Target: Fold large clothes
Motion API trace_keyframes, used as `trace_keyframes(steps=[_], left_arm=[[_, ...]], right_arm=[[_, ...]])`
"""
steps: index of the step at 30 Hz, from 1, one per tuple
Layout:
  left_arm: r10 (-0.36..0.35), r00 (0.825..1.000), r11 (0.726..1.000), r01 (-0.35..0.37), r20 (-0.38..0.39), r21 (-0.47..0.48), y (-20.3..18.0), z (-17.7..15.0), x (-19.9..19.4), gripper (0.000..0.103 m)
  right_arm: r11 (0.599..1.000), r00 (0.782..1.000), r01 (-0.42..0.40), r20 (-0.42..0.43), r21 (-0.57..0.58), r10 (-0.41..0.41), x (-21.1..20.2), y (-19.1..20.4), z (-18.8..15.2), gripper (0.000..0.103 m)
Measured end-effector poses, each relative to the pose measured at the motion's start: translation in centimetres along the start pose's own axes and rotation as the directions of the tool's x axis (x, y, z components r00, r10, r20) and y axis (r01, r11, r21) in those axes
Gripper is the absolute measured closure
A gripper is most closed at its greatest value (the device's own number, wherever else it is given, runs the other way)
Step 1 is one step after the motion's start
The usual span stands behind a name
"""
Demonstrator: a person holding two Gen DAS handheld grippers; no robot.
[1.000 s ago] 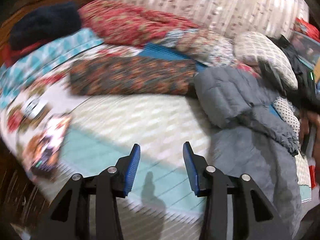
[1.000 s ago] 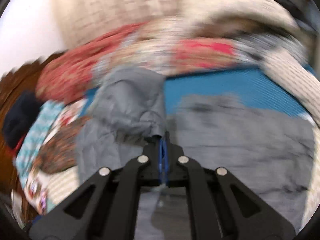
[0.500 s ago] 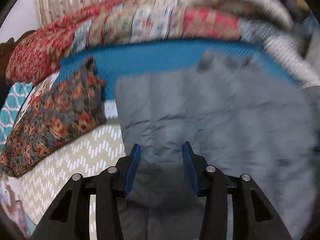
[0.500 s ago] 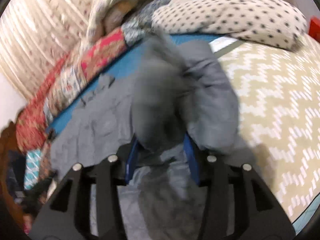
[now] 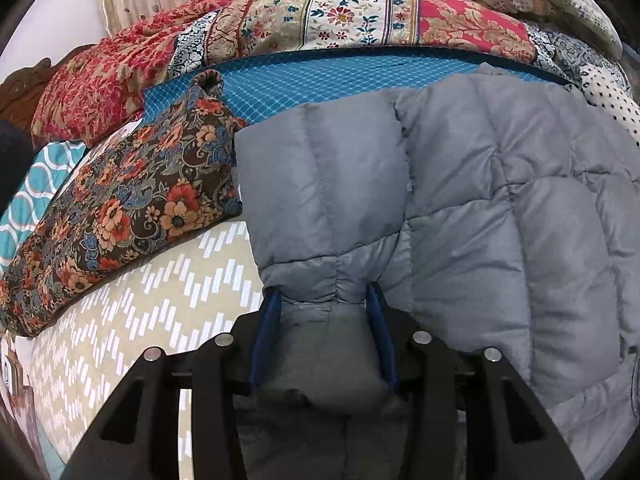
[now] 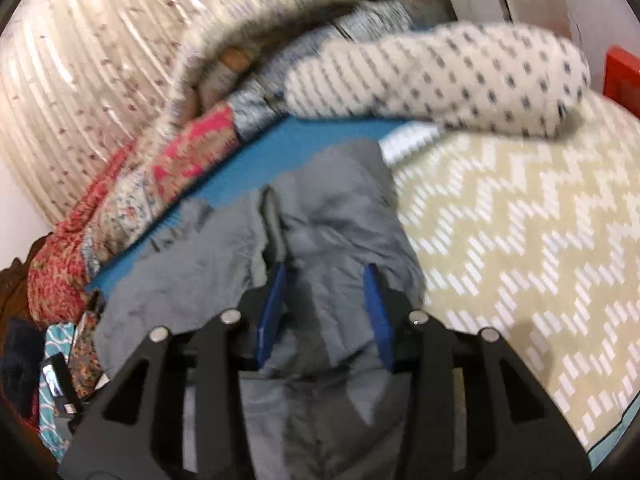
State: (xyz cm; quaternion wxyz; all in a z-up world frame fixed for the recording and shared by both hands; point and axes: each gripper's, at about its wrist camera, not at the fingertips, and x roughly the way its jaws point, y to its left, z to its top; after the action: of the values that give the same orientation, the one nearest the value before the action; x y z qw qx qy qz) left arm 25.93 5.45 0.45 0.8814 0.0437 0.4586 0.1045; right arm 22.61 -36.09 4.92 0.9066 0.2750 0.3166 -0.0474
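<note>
A grey quilted puffer jacket [image 5: 480,208] lies spread on the bed. My left gripper [image 5: 323,300] is open, its blue pads on either side of a gathered sleeve cuff [image 5: 332,280] of the jacket. In the right wrist view the same jacket [image 6: 192,272] lies crumpled, and my right gripper [image 6: 325,280] is open with a fold of grey fabric [image 6: 340,208] between its jaws. The view is blurred, so I cannot tell if the pads touch the cloth.
A floral brown pillow [image 5: 128,200] lies left of the jacket. Patterned quilts [image 5: 320,20] are piled at the back on a blue sheet [image 5: 320,80]. A dotted pillow [image 6: 440,80] lies at the right. The beige chevron bedspread [image 6: 520,240] covers the bed.
My right gripper has opened after being shut on the jacket. My left gripper swung from the bare bedspread onto the jacket and now straddles the sleeve cuff.
</note>
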Motion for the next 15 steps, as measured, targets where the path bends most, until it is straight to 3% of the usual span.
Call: trace_keyframes(steps=[3,6,8,9,10,15], left_arm=[[0.004,1.000,1.000,-0.004,0.022,-0.007,-0.2,-0.1,0.0,0.103],[0.011,0.999,1.000,-0.011,0.035,-0.008,-0.4,-0.2,0.0,0.103],[0.005,0.999,1.000,-0.005,0.039,-0.015,-0.3,-0.2,0.0,0.103],[0.002,0.999,1.000,-0.002,0.041,-0.017,-0.2,-0.3,0.1,0.103],[-0.001,0.999,1.000,0.001,0.043,-0.020,-0.2,-0.3,0.1,0.103],[-0.002,0.999,1.000,0.003,0.055,-0.023,-0.2,-0.4,0.1,0.103]], right_arm=[[0.992,0.999,0.027,0.032,-0.125,-0.023,0.1,2.3,0.0,0.059],[0.977,0.999,0.025,-0.028,-0.211,-0.032,2.1,3.4,-0.6,0.059],[0.973,0.995,0.041,-0.078,-0.227,-0.060,3.6,3.1,-1.4,0.078],[0.974,0.993,0.058,-0.090,-0.220,-0.080,4.0,2.7,-1.7,0.095],[0.979,0.991,0.074,-0.098,-0.188,-0.093,4.4,1.9,-2.0,0.101],[0.991,0.990,0.109,-0.083,-0.071,-0.115,4.9,-0.5,-1.9,0.103]])
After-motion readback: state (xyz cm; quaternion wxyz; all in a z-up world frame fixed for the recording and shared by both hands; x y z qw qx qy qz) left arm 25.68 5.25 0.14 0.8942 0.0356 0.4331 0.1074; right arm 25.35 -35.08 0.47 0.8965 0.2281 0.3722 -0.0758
